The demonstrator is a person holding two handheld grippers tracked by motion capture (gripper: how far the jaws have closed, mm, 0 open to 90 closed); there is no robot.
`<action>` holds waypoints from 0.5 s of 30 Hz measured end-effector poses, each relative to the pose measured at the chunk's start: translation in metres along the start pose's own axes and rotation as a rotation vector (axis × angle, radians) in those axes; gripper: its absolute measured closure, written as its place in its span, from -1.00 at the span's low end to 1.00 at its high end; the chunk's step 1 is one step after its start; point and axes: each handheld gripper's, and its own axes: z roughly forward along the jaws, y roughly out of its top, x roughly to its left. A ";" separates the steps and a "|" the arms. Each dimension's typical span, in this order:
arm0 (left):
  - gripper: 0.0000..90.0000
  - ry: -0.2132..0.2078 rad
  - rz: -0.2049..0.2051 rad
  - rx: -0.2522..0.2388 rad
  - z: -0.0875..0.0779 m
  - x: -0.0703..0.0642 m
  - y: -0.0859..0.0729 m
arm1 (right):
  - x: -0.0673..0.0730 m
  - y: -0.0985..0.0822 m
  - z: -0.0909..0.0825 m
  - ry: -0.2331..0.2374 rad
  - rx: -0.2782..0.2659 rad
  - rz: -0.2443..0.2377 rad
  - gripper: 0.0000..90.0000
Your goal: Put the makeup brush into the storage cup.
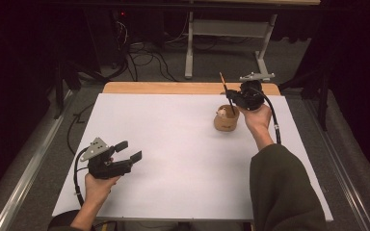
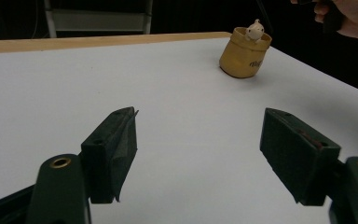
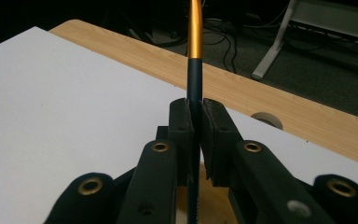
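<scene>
A tan cup [image 1: 226, 120] with a small pale figure at its rim stands on the white table [image 1: 173, 159], right of centre toward the back; the left gripper view has the cup [image 2: 244, 58] at its upper right. My right gripper [image 1: 232, 100] hovers just above the cup, shut on a thin pen [image 1: 226, 91] with a dark shaft and an orange upper end, which stands nearly upright. In the right gripper view the pen [image 3: 195, 70] runs up between the pressed pads. My left gripper [image 1: 128, 151] rests low at the table's front left, open with nothing between its fingers [image 2: 114, 149].
A strip of bare wood [image 1: 173, 87] runs along the table's far edge. Beyond it stand a grey metal frame [image 1: 207, 43] and loose cables on the floor [image 1: 149, 60]. A metal rail [image 1: 26, 173] runs along the left side.
</scene>
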 end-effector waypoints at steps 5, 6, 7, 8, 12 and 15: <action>-0.38 -0.001 0.000 0.000 0.000 0.000 0.000 | 0.001 -0.001 0.004 -0.007 -0.002 -0.007 0.89; -0.38 -0.001 0.000 -0.001 0.000 0.000 0.000 | 0.001 -0.001 0.005 -0.006 -0.002 -0.007 0.89; -0.38 -0.001 0.000 -0.001 0.000 0.000 0.000 | 0.002 -0.001 0.006 -0.006 -0.001 -0.006 0.89; -0.38 -0.002 0.000 -0.001 0.000 0.000 0.000 | 0.001 -0.002 0.007 -0.008 0.002 -0.007 0.89; -0.38 -0.002 0.000 -0.001 0.000 0.000 0.000 | 0.000 -0.004 0.010 -0.007 0.004 -0.004 0.89; -0.38 -0.003 0.000 -0.001 0.000 0.000 0.000 | 0.000 -0.005 0.013 -0.008 0.010 -0.004 0.89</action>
